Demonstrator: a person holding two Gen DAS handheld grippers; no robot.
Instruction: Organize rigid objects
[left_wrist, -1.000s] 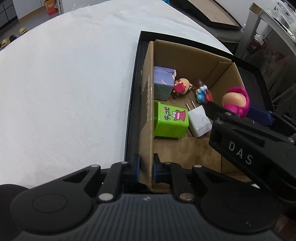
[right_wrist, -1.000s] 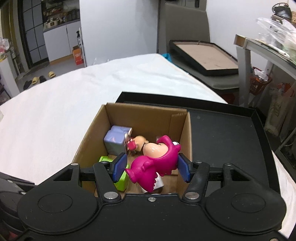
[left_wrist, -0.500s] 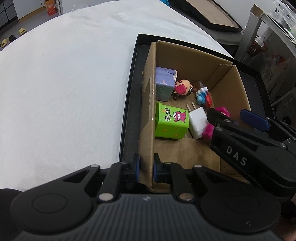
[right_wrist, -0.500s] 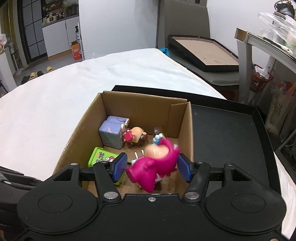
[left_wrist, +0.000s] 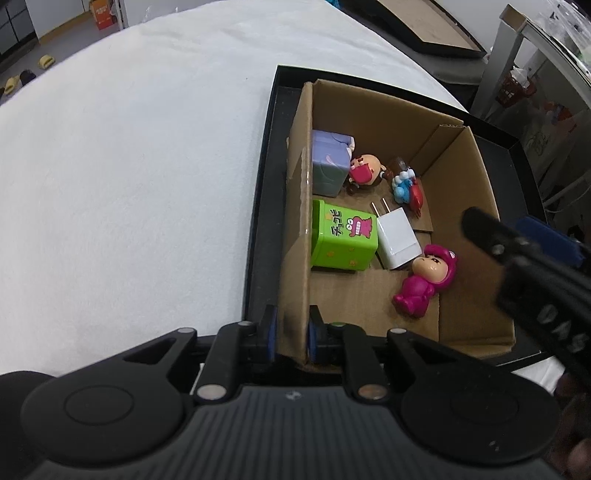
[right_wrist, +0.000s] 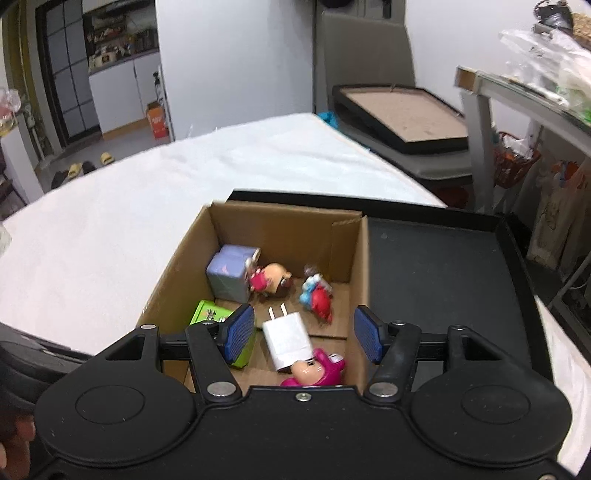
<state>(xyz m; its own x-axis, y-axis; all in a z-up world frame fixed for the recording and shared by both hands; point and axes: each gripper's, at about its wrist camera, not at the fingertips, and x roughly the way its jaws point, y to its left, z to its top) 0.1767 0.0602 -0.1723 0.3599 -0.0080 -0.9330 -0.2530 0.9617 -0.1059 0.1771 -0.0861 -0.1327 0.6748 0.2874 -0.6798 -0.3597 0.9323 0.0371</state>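
A brown cardboard box (left_wrist: 461, 155) sits in a black tray (left_wrist: 264, 192). My left gripper (left_wrist: 290, 334) is shut on the box's near left wall. In the box lie a pink figurine (left_wrist: 424, 280), a white charger (left_wrist: 397, 238), a green box (left_wrist: 341, 236), a lilac box (left_wrist: 328, 162) and small figures (left_wrist: 404, 184). My right gripper (right_wrist: 301, 332) is open and empty above the box (right_wrist: 291, 230); the pink figurine (right_wrist: 314, 367) lies below it beside the white charger (right_wrist: 290, 341).
The tray (right_wrist: 443, 273) rests on a white tablecloth (left_wrist: 129, 147). A grey chair with a framed board (right_wrist: 402, 114) stands behind the table. A metal shelf (right_wrist: 517, 92) with bags is at the right.
My right gripper opened and let go of the pink figurine, which dropped onto the box floor beside the white charger. The right gripper has pulled back and up. My left gripper still holds the box wall.
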